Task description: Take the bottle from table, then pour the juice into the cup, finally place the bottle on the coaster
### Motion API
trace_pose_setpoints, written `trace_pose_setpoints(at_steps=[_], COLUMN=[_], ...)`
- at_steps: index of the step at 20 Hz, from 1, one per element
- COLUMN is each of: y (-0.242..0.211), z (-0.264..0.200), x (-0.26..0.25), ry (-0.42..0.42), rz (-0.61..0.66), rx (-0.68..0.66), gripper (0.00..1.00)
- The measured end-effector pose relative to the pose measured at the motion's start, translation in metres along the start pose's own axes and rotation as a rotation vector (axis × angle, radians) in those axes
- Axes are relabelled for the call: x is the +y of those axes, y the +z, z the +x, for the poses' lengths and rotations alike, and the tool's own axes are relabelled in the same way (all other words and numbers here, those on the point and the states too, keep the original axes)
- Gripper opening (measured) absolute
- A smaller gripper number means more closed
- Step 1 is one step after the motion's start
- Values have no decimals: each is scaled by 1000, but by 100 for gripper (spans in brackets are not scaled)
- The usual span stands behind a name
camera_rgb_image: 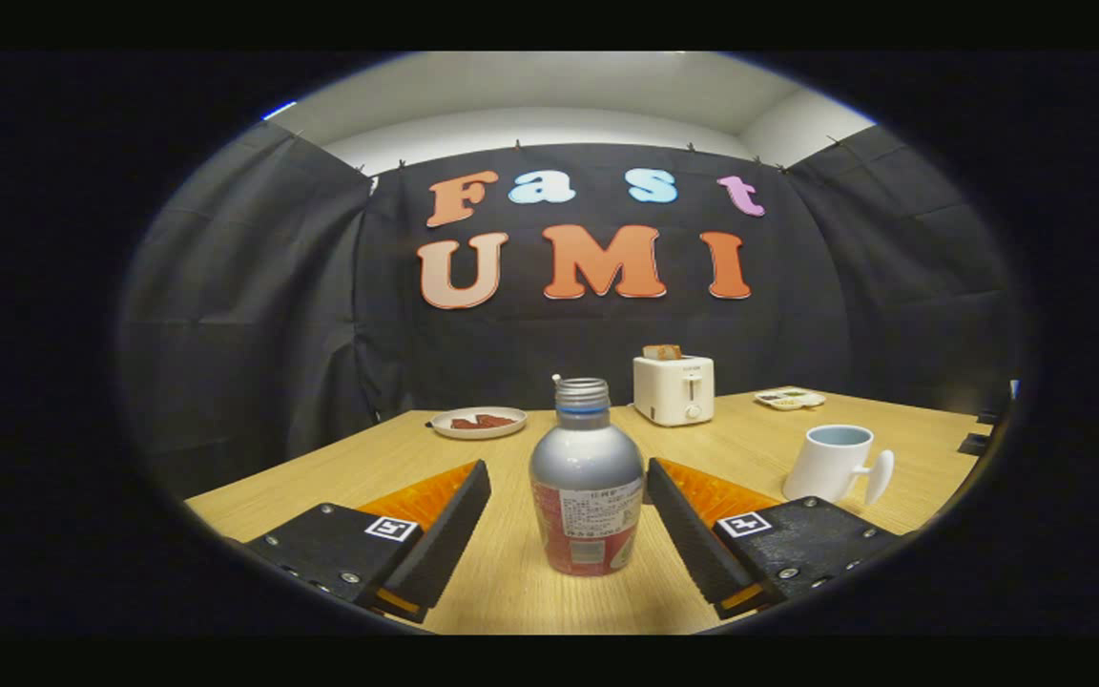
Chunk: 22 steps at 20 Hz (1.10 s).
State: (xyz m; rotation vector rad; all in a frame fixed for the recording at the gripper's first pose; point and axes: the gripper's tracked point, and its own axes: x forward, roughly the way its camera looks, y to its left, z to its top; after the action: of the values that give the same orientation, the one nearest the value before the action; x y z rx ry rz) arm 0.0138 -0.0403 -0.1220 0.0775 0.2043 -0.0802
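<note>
A silver bottle [587, 487] with a red label and an uncapped threaded neck stands upright on the wooden table [511, 572]. It sits between the two fingers of my gripper [569, 475], which is open. The right finger's tip is close to the bottle's side; a clear gap shows between the left finger and the bottle. A white cup [836, 463] with its handle to the right stands on the table beyond the right finger.
A white toaster [673, 389] with bread in its slot stands at the back of the table. A white plate [479, 422] with dark food lies back left. A small tray [790, 398] of food lies back right. Black cloth walls close the booth.
</note>
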Motion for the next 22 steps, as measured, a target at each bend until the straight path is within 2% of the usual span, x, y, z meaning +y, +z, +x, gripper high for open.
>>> trace_pose_setpoints(at_steps=[6,15,17,18,22], y=[-34,-40,-42,-42,-39], z=[8,15,16,16,13], x=[-4,-13,-12,-12,-10], ry=[-12,-24,-34,-37,-36], rz=[-26,-15,-10,-16,-23], rx=[105,164,172,170,159], gripper=[98,98,93,80,77])
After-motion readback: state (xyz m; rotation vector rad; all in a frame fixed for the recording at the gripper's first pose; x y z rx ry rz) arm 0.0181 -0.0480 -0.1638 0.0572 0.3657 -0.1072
